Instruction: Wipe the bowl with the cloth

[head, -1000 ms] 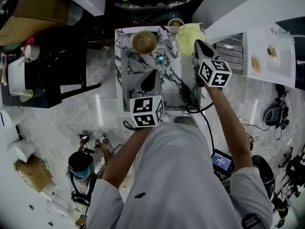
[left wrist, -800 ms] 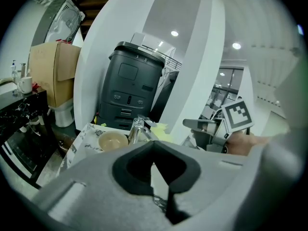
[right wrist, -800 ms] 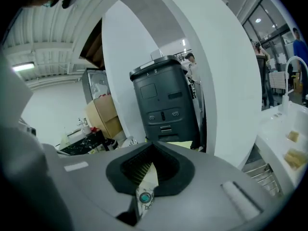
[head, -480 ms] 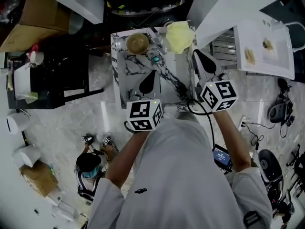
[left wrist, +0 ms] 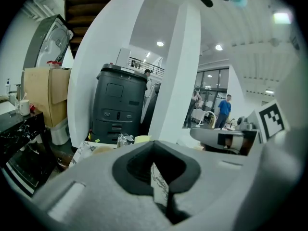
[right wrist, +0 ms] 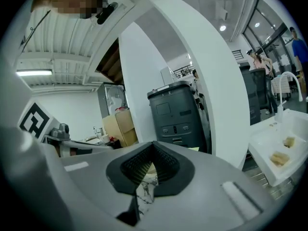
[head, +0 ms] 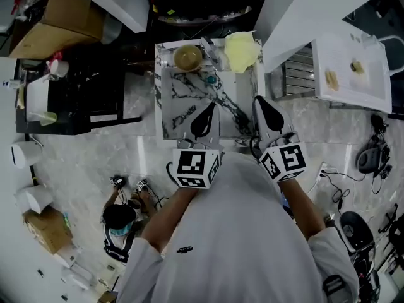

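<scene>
A tan bowl (head: 187, 57) stands at the far left of the marble table (head: 183, 103). The yellow cloth (head: 242, 50) lies crumpled at the table's far right corner. Neither gripper touches either one. In the head view my left gripper (head: 203, 115) hangs over the table's near edge, well short of the bowl. My right gripper (head: 263, 108) is beside it, at the near right corner. In the left gripper view the left gripper (left wrist: 156, 174) has its jaws together with nothing in them. The right gripper (right wrist: 147, 170) looks the same in the right gripper view, with only marble showing through the slit.
A small teal object (head: 210, 79) and a shiny metal piece (head: 212, 48) lie between bowl and cloth. A white sink unit (head: 350, 68) stands to the right and a dark cart (head: 69, 96) to the left. A person (head: 118, 223) is on the floor at lower left, and cables trail at the right.
Both grippers have drawn back from the far half of the table to its near edge. The right one has left the cloth's side. Bowl and cloth have stayed put.
</scene>
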`<action>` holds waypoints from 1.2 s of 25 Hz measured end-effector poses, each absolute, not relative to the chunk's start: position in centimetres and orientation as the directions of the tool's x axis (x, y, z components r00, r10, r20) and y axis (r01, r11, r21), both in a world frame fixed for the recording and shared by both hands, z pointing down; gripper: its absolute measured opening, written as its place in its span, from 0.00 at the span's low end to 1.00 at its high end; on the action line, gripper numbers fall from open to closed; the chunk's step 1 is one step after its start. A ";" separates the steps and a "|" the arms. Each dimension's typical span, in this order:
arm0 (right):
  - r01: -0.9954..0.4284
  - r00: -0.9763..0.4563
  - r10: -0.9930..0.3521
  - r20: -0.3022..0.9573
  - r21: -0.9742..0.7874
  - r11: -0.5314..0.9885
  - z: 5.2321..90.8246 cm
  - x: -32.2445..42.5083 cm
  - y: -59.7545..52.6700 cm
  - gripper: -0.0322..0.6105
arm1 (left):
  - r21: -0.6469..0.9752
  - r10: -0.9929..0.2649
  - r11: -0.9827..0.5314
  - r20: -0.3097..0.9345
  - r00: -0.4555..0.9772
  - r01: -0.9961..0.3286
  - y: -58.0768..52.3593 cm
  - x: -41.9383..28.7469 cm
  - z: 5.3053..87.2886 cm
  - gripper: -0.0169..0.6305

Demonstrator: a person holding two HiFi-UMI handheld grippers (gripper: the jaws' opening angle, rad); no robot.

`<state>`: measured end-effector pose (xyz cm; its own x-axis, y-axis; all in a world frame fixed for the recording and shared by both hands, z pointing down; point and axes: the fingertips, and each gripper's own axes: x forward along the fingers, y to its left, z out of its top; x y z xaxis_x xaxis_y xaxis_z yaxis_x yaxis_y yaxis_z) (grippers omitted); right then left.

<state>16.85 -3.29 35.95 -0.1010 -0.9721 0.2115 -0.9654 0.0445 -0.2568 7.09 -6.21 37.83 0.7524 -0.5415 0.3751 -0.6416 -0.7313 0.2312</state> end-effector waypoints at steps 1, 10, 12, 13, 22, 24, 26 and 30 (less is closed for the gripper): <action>-0.965 -0.104 -0.972 0.211 -0.257 0.047 35.7 16.5 -2.9 0.05 | 0.228 -0.542 -0.733 0.373 0.753 -0.640 -5.8 7.0 37.7 0.03; -0.979 -0.136 -0.960 0.245 -0.180 0.093 36.6 13.7 -1.8 0.05 | 0.196 -0.555 -0.731 0.386 0.737 -0.654 -3.5 5.3 37.8 0.03; -0.979 -0.139 -0.956 0.258 -0.184 0.092 37.1 13.3 -1.9 0.05 | 0.196 -0.562 -0.725 0.386 0.731 -0.661 -3.7 5.1 37.8 0.03; -0.978 -0.139 -0.955 0.263 -0.186 0.091 37.2 13.2 -1.9 0.05 | 0.195 -0.562 -0.725 0.386 0.731 -0.660 -3.7 5.1 37.8 0.03; -0.978 -0.133 -0.954 0.270 -0.190 0.083 37.1 12.6 -1.7 0.05 | 0.185 -0.565 -0.733 0.372 0.737 -0.655 -4.0 4.8 37.3 0.03; -0.979 -0.129 -0.953 0.274 -0.188 0.078 37.2 12.7 -1.6 0.05 | 0.191 -0.563 -0.731 0.372 0.738 -0.655 -4.0 4.9 37.2 0.03; -0.979 -0.127 -0.952 0.279 -0.188 0.076 37.3 12.8 -1.6 0.05 | 0.193 -0.560 -0.733 0.371 0.740 -0.652 -3.8 5.0 37.3 0.03; -0.979 -0.134 -0.949 0.286 -0.185 0.082 37.5 12.9 -1.1 0.05 | 0.190 -0.558 -0.735 0.375 0.740 -0.650 -3.2 5.0 37.5 0.03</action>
